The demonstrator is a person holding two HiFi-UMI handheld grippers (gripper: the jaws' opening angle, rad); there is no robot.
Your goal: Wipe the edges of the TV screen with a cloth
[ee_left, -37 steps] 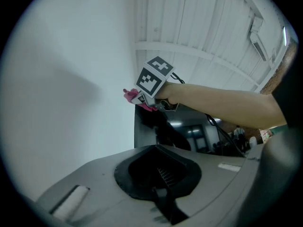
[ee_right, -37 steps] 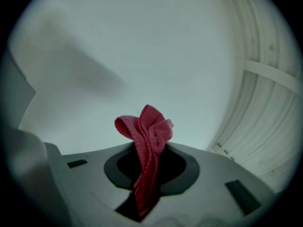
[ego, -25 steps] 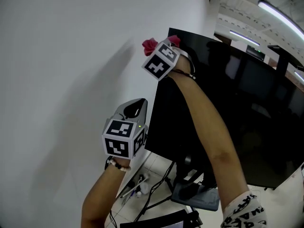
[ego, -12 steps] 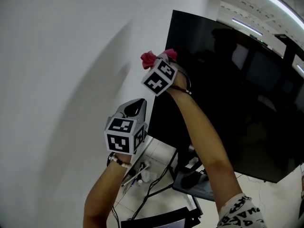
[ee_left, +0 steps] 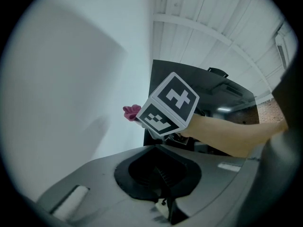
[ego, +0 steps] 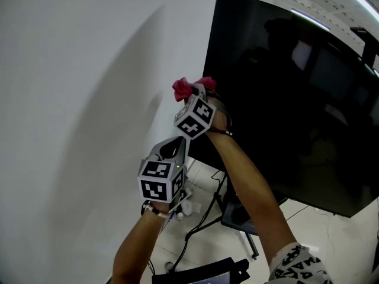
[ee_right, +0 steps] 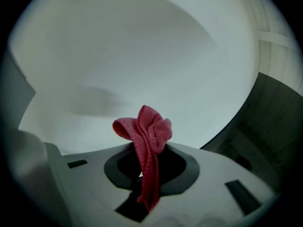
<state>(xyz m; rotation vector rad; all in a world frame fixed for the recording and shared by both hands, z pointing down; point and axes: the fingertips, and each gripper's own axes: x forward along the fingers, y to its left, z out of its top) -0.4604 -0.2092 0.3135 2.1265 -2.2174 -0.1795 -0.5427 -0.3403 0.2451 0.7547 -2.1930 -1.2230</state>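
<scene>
Now my right claw [ego: 195, 93] is clamped on the red cloth [ego: 185, 87] at the TV [ego: 296, 99], on its nine o'clock edge. My left claw [ego: 172, 148], closed and empty, hangs at seven o'clock from it.

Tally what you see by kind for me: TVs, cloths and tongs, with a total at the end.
TV: 1
cloth: 1, red
tongs: 2, the left tongs shut and empty, the right tongs shut on the cloth
Total: 4
</scene>
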